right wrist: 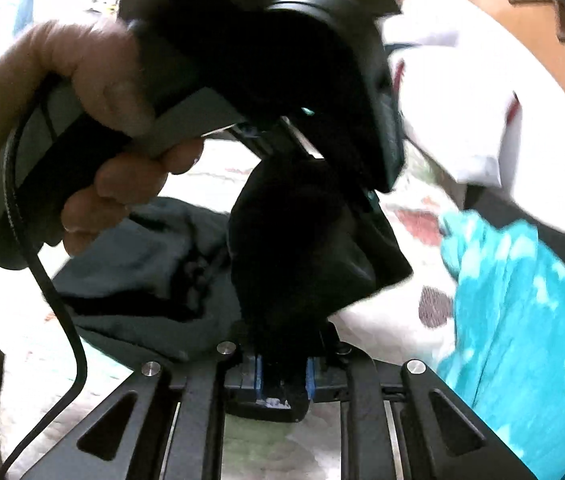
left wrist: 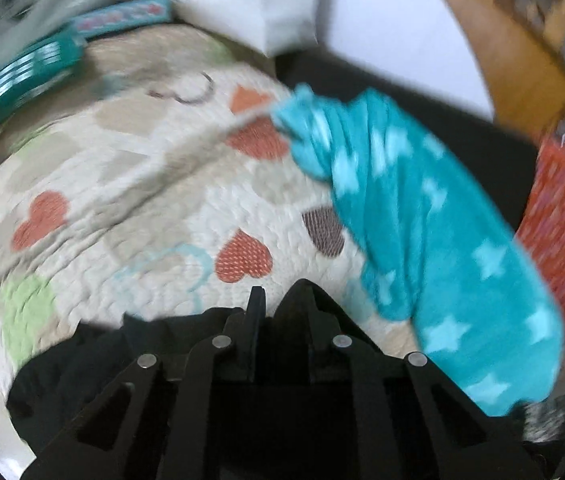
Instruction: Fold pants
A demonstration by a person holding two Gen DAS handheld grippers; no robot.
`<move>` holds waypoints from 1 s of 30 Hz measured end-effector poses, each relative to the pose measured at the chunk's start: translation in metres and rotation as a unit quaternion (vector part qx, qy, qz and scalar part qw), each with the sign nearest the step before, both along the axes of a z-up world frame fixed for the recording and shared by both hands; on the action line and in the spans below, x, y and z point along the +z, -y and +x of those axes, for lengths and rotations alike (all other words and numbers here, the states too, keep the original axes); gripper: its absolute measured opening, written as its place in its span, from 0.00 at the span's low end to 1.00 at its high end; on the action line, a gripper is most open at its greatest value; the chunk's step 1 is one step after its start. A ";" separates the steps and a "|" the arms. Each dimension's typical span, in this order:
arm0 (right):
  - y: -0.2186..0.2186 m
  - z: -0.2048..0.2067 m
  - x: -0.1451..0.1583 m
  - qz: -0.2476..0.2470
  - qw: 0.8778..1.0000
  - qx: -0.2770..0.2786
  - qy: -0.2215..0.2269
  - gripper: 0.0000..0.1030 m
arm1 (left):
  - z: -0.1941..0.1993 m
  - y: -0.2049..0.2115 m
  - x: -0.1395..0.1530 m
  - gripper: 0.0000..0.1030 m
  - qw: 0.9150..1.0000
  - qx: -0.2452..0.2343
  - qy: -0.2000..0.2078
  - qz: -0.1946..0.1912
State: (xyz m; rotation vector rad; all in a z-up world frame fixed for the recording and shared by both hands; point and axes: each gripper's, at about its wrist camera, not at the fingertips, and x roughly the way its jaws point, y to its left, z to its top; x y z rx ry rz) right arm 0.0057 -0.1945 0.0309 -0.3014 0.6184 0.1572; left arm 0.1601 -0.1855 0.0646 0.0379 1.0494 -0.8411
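Both grippers are on the dark pants (right wrist: 154,264) here, which hang bunched between the two tools above a cream quilt (left wrist: 122,184) printed with hearts. In the right wrist view the right gripper (right wrist: 282,344) has its fingers pinched together on a thick wad of the black cloth, and that cloth climbs straight up to the left gripper (right wrist: 346,184), carried overhead in the person's hand (right wrist: 94,120) with a cable trailing from it. From the left wrist view the left gripper (left wrist: 278,304) has its fingertips nearly closed, dark fabric bunched around and beneath them; it looks clamped on the pants. A teal star-print garment (left wrist: 442,240) lies to the right on the quilt, apart from the pants.
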 end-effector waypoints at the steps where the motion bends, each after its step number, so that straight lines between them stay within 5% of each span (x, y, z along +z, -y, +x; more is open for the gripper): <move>1: -0.009 -0.003 0.002 -0.011 1.000 0.012 0.006 0.15 | -0.001 -0.016 0.005 0.15 1.000 0.015 0.000 -0.022; 7: -0.071 -0.003 -0.006 -0.096 0.990 0.099 0.011 0.15 | -0.001 -0.098 0.004 0.15 0.990 0.102 -0.016 -0.099; 12: -0.128 0.012 -0.030 -0.173 0.972 0.159 0.002 0.15 | 0.010 -0.175 -0.033 0.15 0.967 0.192 -0.055 -0.159; 15: -0.155 0.016 -0.052 -0.217 0.959 0.183 -0.008 0.21 | 0.016 -0.218 -0.057 0.18 0.946 0.265 -0.078 -0.168; 17: -0.165 0.014 -0.063 -0.222 0.955 0.196 -0.017 0.31 | 0.019 -0.239 -0.069 0.30 0.933 0.298 -0.097 -0.174; 19: -0.173 0.005 -0.064 -0.200 0.953 0.225 -0.034 0.66 | 0.019 -0.263 -0.081 0.34 0.914 0.345 -0.120 -0.176; 25: -0.175 -0.021 -0.066 -0.197 0.940 0.273 -0.054 0.74 | 0.004 -0.304 -0.112 0.34 0.864 0.440 -0.192 -0.150; 27: -0.159 -0.023 -0.050 -0.163 0.944 0.277 -0.069 0.74 | -0.008 -0.305 -0.110 0.34 0.863 0.441 -0.188 -0.161; 30: -0.122 -0.020 -0.017 -0.097 0.959 0.251 -0.090 0.74 | -0.022 -0.294 -0.088 0.37 0.884 0.415 -0.142 -0.162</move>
